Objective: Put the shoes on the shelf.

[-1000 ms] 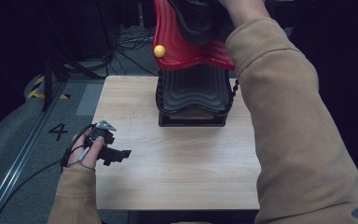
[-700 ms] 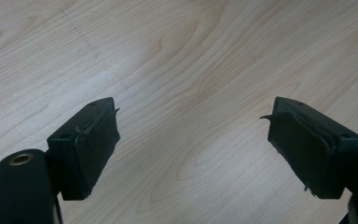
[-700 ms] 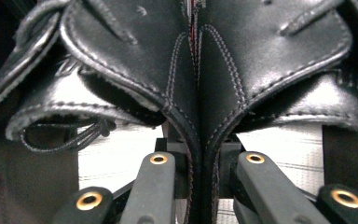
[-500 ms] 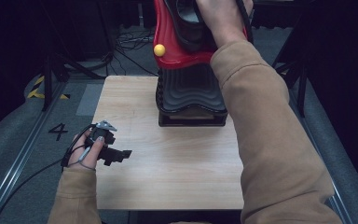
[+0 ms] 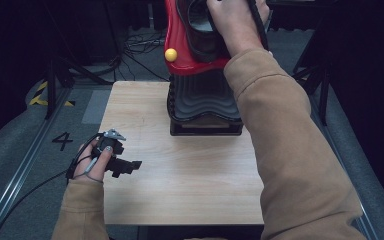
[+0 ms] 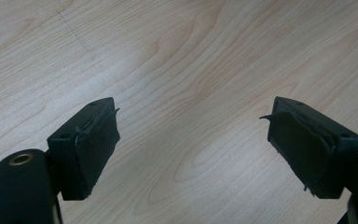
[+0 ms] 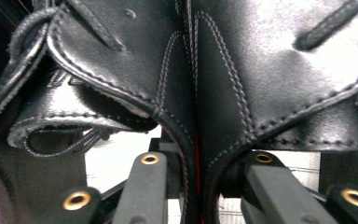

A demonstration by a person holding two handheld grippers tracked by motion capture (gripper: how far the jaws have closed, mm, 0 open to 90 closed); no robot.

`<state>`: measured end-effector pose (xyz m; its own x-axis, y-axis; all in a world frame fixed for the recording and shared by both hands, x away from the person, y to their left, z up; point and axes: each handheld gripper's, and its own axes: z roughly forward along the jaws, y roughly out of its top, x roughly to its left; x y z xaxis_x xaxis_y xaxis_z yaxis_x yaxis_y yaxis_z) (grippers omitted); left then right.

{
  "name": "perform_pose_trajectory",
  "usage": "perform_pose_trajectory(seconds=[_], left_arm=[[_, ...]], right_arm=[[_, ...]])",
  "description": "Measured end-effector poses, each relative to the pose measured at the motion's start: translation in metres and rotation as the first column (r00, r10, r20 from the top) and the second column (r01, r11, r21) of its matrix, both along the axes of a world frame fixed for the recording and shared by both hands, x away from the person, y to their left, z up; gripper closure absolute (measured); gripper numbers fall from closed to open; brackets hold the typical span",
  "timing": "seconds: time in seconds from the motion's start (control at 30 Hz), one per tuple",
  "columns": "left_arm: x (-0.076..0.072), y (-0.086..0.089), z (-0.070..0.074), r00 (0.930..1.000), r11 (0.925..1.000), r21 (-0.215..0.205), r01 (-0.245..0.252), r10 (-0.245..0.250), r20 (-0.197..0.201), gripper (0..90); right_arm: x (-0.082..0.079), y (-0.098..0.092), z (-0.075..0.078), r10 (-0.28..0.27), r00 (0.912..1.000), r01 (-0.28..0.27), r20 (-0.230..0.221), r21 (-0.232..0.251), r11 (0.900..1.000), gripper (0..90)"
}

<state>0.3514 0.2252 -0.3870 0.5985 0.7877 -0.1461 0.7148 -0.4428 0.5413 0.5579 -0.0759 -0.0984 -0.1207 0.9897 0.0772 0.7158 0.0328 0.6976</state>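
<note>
Your left gripper point(image 5: 130, 165) sits near you at the table's point(image 5: 190, 185) left edge, with your left hand point(image 5: 94, 159) around it. In the left gripper view its jaws stand wide apart over bare wood, with nothing between the pads point(image 6: 95, 144).

Farther off, a black ribbed stand point(image 5: 202, 102) rests on the far part of the table, with a red shell point(image 5: 180, 45) above it that bears a yellow knob point(image 5: 170, 54). Your right hand point(image 5: 235, 25) reaches over that shell onto a black shoe point(image 5: 200, 30).

In the right gripper view the shoe's point(image 7: 223, 70) stitched seam runs down between the jaws, close against them. The jaws have just been opening, and you cannot tell whether the pads press the leather.
</note>
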Motion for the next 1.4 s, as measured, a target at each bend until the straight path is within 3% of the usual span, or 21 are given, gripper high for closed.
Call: perform_pose_trajectory(seconds=[0.07,0.27,0.73,0.87,1.4], left_arm=[[0.000,-0.001,0.000,1.0000,1.0000,0.001,0.007,-0.007,-0.006,16.6],[0.000,-0.002,-0.001,0.9999,1.0000,-0.003,0.007,-0.007,-0.008,16.7],[-0.001,-0.004,0.001,1.0000,1.0000,0.007,0.006,-0.006,-0.003,16.6],[-0.001,-0.005,0.002,1.0000,0.9999,0.009,0.006,-0.006,-0.001,16.5],[-0.002,-0.007,0.001,1.0000,0.9996,0.028,-0.002,0.002,-0.005,16.6]], right_arm=[[0.001,-0.003,0.001,0.008,0.9990,-0.007,-0.044,0.039,0.999,67.9],[-0.003,-0.007,0.006,0.020,0.9981,-0.016,-0.058,0.066,0.998,60.8],[-0.026,-0.020,0.023,0.081,0.9965,-0.078,-0.023,0.097,0.992,53.6],[-0.041,-0.035,0.032,0.131,0.9909,-0.134,0.030,0.101,0.986,52.7],[-0.091,-0.107,0.039,0.190,0.9799,-0.194,0.060,0.076,0.978,51.0]])
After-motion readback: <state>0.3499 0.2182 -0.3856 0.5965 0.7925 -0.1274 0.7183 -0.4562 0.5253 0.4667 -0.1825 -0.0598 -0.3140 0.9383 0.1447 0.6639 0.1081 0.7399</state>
